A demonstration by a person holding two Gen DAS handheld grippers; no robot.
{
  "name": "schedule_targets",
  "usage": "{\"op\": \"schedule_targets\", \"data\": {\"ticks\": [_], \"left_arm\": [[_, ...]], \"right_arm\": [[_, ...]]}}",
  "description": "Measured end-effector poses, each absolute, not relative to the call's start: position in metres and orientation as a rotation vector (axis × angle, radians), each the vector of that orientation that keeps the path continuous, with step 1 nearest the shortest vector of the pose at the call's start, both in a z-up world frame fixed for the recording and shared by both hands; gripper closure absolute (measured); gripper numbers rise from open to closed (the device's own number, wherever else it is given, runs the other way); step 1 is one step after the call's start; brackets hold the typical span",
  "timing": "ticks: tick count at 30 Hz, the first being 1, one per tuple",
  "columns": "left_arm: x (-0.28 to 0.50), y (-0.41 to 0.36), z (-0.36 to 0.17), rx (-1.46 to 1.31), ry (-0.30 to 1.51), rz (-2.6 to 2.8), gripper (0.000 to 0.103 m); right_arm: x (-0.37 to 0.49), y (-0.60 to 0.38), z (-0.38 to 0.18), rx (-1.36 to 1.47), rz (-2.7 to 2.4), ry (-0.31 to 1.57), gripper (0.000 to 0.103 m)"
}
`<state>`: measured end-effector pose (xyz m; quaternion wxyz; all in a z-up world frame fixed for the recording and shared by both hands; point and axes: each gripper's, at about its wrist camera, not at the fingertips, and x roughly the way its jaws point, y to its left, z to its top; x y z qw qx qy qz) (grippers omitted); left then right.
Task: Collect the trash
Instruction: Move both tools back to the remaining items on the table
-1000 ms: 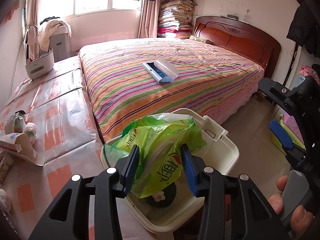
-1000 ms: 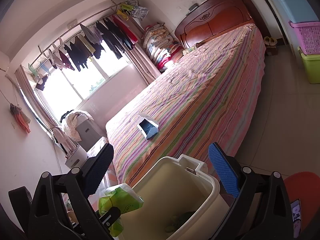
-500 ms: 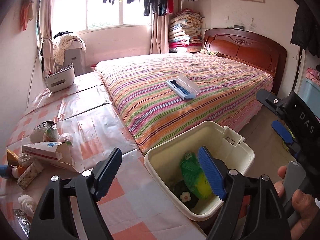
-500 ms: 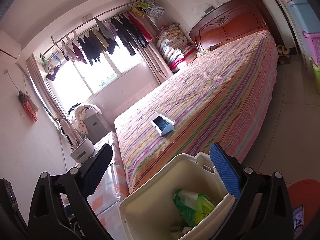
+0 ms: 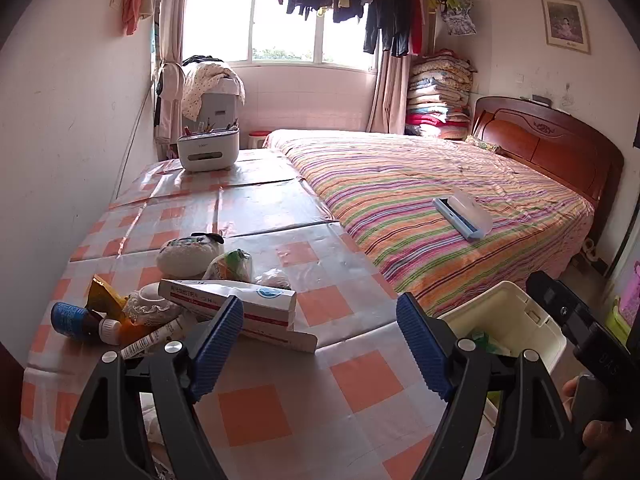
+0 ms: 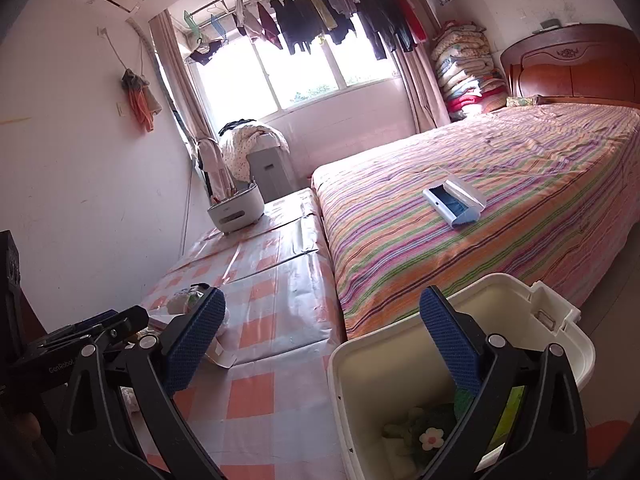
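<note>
The left tongs (image 5: 320,344) are spread and empty above the checked bench (image 5: 256,416); trash (image 5: 224,300) lies at their 10 o'clock. The right tongs (image 6: 320,344), also spread and empty, hover by the bin (image 6: 360,364) at 4 o'clock. "GenRobot" shows on the left tool; the carton's (image 5: 240,300) print is unreadable.
</note>
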<state>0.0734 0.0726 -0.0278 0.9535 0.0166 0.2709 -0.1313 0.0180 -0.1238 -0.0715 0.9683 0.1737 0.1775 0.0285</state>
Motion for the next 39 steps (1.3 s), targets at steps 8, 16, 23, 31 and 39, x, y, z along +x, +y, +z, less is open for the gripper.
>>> {"op": "schedule_targets", "data": {"ticks": [8, 16, 23, 31, 39], "left_arm": [[0.075, 0.128, -0.017, 0.090, 0.531, -0.186, 0.026], [0.080, 0.163, -0.027, 0.113, 0.584, -0.171, 0.026], [0.090, 0.186, -0.040, 0.125, 0.646, -0.177, 0.026], [0.114, 0.198, -0.067, 0.216, 0.748, -0.164, 0.026], [0.127, 0.180, -0.083, 0.298, 0.819, -0.290, 0.026]], "right_arm": [[0.054, -0.055, -0.075, 0.255, 0.394, 0.476, 0.007], [0.072, 0.010, -0.074, 0.014, 0.525, 0.507, 0.007], [0.107, 0.022, -0.084, -0.005, 0.543, 0.592, 0.007], [0.137, 0.033, -0.099, -0.077, 0.534, 0.673, 0.007], [0.158, 0.043, -0.105, -0.044, 0.593, 0.737, 0.032]]}}
